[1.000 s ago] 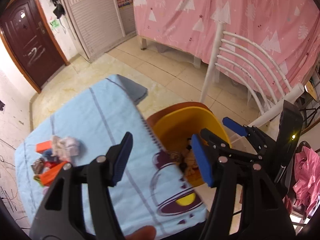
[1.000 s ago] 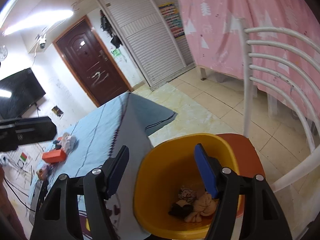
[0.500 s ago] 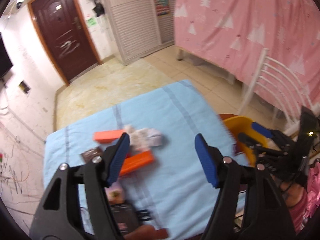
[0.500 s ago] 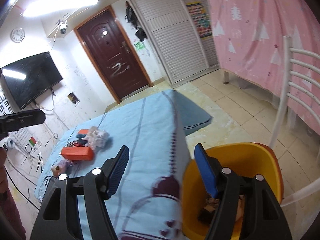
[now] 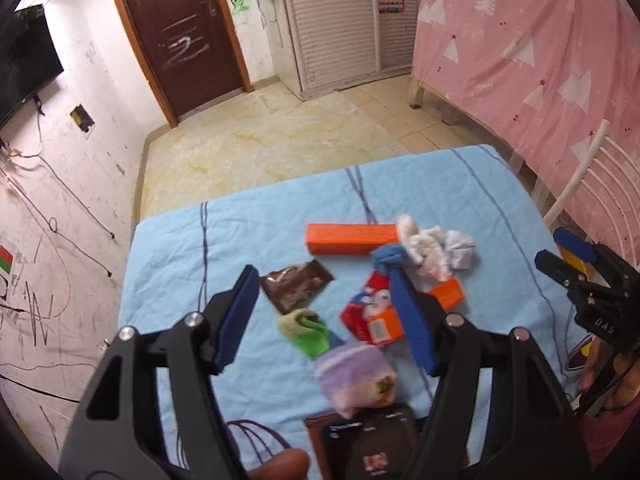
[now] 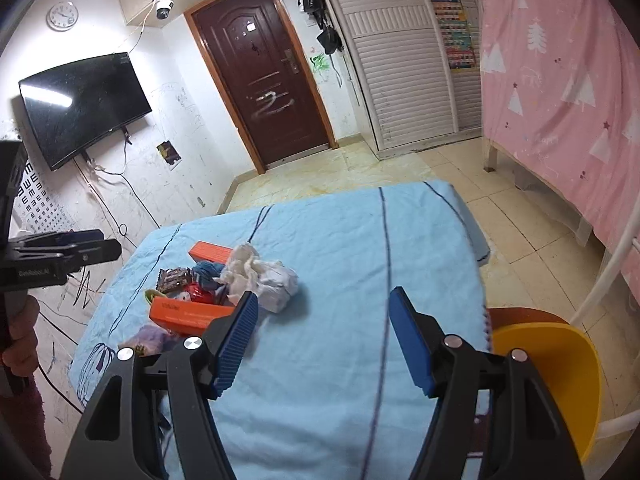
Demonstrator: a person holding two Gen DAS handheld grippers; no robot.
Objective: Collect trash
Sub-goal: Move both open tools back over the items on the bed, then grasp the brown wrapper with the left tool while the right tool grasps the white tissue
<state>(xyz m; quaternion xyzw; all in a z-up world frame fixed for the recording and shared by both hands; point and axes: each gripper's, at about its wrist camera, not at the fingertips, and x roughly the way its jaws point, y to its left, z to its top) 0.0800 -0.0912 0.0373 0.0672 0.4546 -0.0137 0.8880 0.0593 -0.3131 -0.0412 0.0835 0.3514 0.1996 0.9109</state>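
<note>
A pile of trash lies on the blue cloth [image 5: 440, 184]: a long orange box [image 5: 348, 238], crumpled white tissue [image 5: 432, 246], a brown wrapper [image 5: 296, 286], a green and yellow scrap [image 5: 306, 328], a red packet [image 5: 368, 312] and a purple wrapper [image 5: 356, 372]. My left gripper [image 5: 324, 318] hovers open above the pile and holds nothing. Over bare cloth to the right of the tissue [image 6: 264, 276], my right gripper [image 6: 324, 336] is open and empty too. The yellow bin [image 6: 560, 360] sits on an orange chair seat at the table's right edge.
A dark phone-like object [image 5: 368, 440] and a purple cable [image 5: 256, 440] lie at the cloth's near edge. A white chair back [image 5: 592, 184] stands right of the table, with a pink curtain [image 5: 540, 40] behind. A door [image 6: 264, 80] and a wall TV [image 6: 84, 104] face the table.
Both grippers swung left, away from the yellow bin and over the blue cloth. The left one now hangs above the trash pile. Both stay open and empty.
</note>
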